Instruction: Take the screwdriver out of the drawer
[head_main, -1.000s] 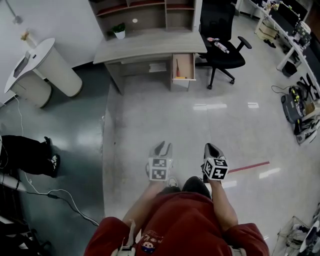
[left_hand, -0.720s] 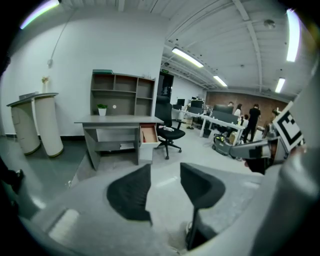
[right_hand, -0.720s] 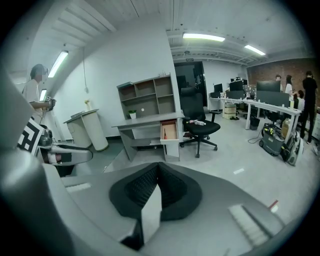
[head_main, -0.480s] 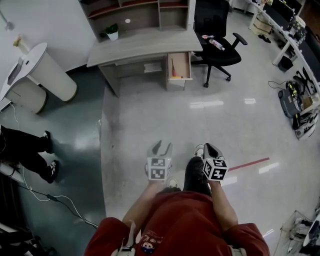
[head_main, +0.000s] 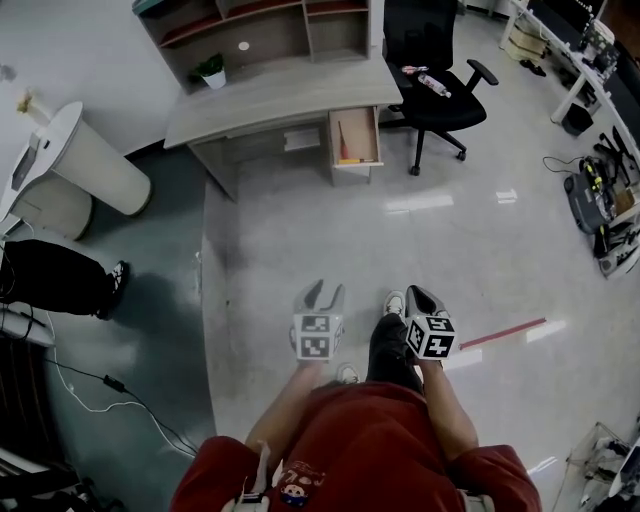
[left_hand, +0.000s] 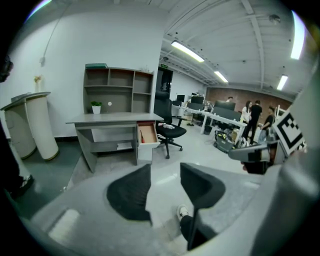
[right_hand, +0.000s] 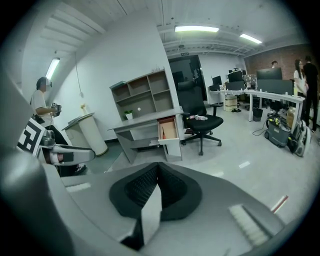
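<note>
The screwdriver (head_main: 340, 136) is a thin red-handled tool lying in the open drawer (head_main: 362, 135) of a grey desk (head_main: 280, 95) far ahead of me; it also shows as a thin line, the screwdriver (left_hand: 142, 136) and the screwdriver (right_hand: 163, 130). My left gripper (head_main: 325, 292) is held in front of my body, and its jaws have just been opening; the left gripper (left_hand: 165, 177) holds nothing. Beside it, my right gripper (head_main: 421, 293) has its pads together, and the right gripper (right_hand: 159, 167) is empty. Both are well short of the drawer.
A black office chair (head_main: 435, 75) stands right of the drawer. A white rounded stand (head_main: 80, 160) and a person's legs (head_main: 60, 275) are at the left, with cables (head_main: 100, 390) on the floor. Equipment (head_main: 600, 200) lies at the right. My own shoe (head_main: 393, 302) steps forward.
The left gripper's jaws have spread apart. I have walked forward over the floor with both grippers held in front. The person's legs at the left have shifted.
</note>
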